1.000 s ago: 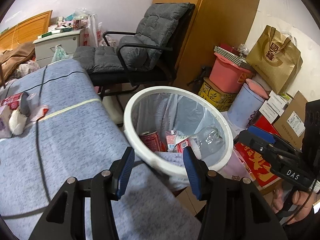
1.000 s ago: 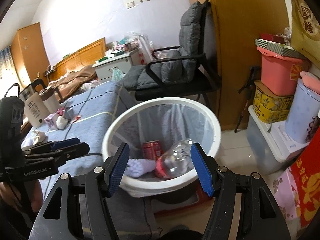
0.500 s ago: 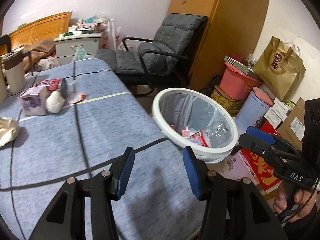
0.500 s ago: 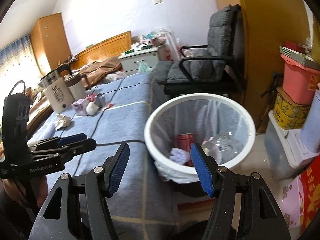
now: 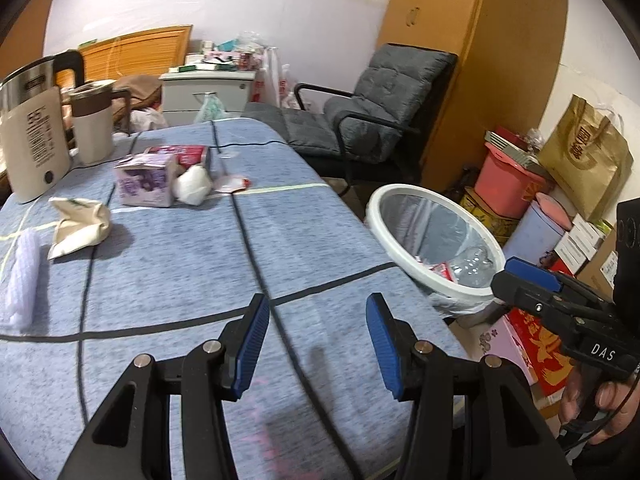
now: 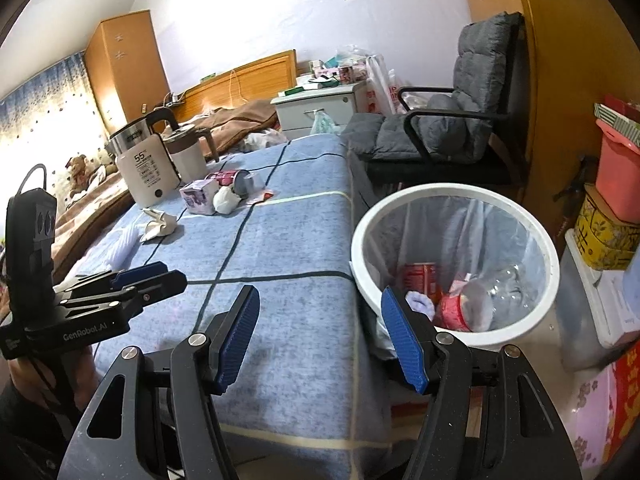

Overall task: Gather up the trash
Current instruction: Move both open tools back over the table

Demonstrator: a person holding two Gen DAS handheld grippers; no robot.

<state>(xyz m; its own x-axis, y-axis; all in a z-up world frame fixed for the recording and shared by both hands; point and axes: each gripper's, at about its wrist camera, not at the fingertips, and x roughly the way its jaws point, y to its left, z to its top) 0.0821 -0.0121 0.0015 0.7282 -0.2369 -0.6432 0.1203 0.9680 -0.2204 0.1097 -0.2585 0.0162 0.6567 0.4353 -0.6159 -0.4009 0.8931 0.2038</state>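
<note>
My left gripper (image 5: 314, 340) hangs open over the blue checked tablecloth (image 5: 200, 272), nothing between its blue pads. My right gripper (image 6: 320, 332) is open and empty too, above the table's near edge beside the white trash bin (image 6: 554, 264). The bin (image 5: 374, 200) holds a red can (image 6: 420, 280), a clear plastic bottle (image 6: 508, 284) and wrappers. Trash lies at the table's far side: a purple carton (image 5: 146, 184), a white crumpled wad (image 5: 194, 186), a red can (image 5: 188, 156), a red wrapper (image 5: 232, 184), a cream crumpled bag (image 5: 80, 224) and a pale lilac cloth roll (image 5: 22, 276).
Two kettles (image 5: 32, 136) stand at the table's far left corner. A grey padded armchair (image 5: 372, 116) sits behind the bin. Boxes, a pink tub (image 5: 508, 186) and a gold paper bag (image 5: 584, 160) crowd the floor at right. A hand (image 5: 600, 404) holds the other gripper.
Both grippers swung left, away from above the bin and over the table. The trash on the table's far side has come into view. Jaw openings look unchanged.
</note>
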